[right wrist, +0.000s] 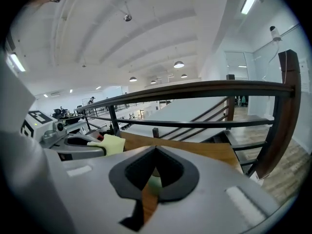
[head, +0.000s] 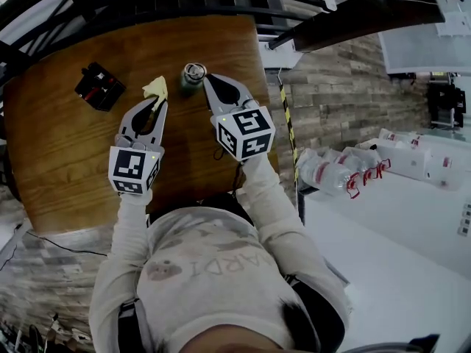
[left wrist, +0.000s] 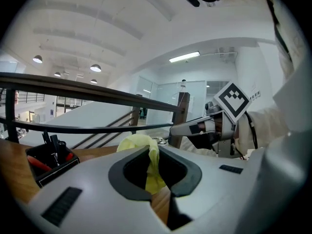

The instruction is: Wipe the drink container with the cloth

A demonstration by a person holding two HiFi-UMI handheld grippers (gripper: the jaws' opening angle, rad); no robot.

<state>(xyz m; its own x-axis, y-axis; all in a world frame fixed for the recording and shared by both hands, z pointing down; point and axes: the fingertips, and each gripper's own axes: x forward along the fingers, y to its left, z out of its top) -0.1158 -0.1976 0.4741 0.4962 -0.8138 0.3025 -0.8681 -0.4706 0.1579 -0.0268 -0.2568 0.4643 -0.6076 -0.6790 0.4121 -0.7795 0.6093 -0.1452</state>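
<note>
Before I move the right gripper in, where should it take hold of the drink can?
Take the can across its round side wall, low down, coming from its right. It stands upright on the table. The right gripper, jaws together, sits just right of it. The left gripper holds the yellow cloth on its left, so that side is probably best left free for wiping.

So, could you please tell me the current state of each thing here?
left gripper: shut on the cloth.
cloth: crumpled, hanging from the left jaws.
right gripper: shut, tips right beside the drink can.
drink can: upright on the table, not gripped.
</note>
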